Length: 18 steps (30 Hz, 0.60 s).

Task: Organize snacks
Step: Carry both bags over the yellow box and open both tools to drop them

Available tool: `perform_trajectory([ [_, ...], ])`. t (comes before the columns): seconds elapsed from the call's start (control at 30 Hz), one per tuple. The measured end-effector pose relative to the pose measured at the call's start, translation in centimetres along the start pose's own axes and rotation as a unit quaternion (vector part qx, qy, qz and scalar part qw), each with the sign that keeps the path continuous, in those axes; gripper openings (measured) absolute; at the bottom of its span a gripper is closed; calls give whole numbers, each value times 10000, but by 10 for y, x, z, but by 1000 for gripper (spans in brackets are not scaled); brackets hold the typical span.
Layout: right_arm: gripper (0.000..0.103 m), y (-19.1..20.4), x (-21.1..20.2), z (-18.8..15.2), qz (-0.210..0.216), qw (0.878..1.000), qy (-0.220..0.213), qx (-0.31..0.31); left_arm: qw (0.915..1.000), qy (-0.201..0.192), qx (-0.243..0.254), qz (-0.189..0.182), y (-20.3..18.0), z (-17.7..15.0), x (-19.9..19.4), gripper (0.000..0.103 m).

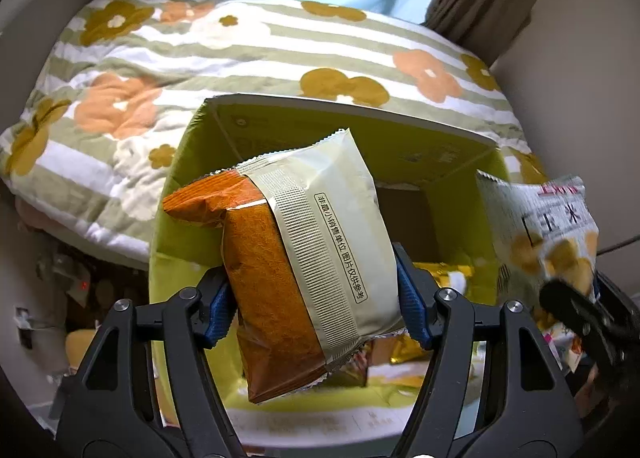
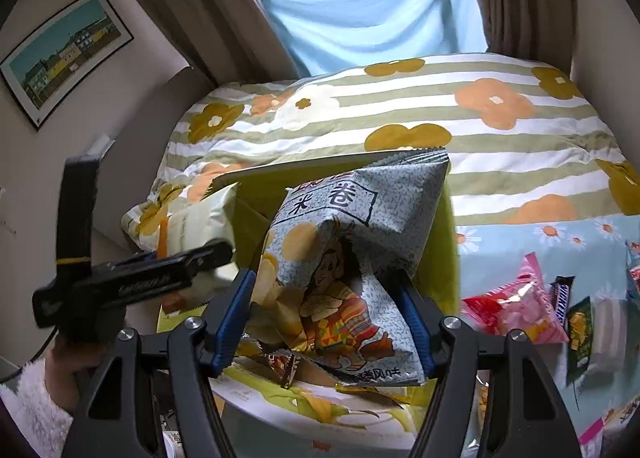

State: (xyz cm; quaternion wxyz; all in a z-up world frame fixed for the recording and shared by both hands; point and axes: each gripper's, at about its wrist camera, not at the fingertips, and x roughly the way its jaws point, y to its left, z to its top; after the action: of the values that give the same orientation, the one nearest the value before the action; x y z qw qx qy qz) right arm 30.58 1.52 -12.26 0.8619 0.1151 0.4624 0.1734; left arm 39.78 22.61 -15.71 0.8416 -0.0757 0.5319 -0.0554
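My left gripper [image 1: 314, 296] is shut on an orange and cream snack packet [image 1: 304, 254], held over an open yellow-green box [image 1: 192, 178]. My right gripper [image 2: 328, 322] is shut on a grey-white corn roll bag [image 2: 352, 258] with a cartoon figure, held over the same box [image 2: 448, 242]. That bag [image 1: 548, 234] shows at the right of the left wrist view. The left gripper and its packet [image 2: 200, 226] show at the left of the right wrist view. Gold and yellow wrappers [image 1: 444, 274] lie inside the box.
The box stands on a bed with a striped flower quilt [image 1: 240, 54]. Loose snacks lie on a blue daisy sheet to the right: a pink packet [image 2: 516, 306], a dark bar [image 2: 560, 294], a green packet [image 2: 580, 334]. Curtains and a window are behind.
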Motion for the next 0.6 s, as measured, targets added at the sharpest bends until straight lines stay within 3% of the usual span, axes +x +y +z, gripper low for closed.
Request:
perform_trajectory([
  [0.1,64,0,7,0,-13,10000,32,-44,9999,83,-69,-28,4,5,9,80],
  [0.13,64,-3,9,0,2,10000,49,-17,9999,92,-122,-10,5,6,10,96],
  [0.17,64,-5,10,0,14,10000,61,19,9999,57,-159,-5,5,6,9,103],
  [0.6,64,-11,15,-2,-44,9996,250,85,9994,-176,-233,182,6,-30,-16,103],
])
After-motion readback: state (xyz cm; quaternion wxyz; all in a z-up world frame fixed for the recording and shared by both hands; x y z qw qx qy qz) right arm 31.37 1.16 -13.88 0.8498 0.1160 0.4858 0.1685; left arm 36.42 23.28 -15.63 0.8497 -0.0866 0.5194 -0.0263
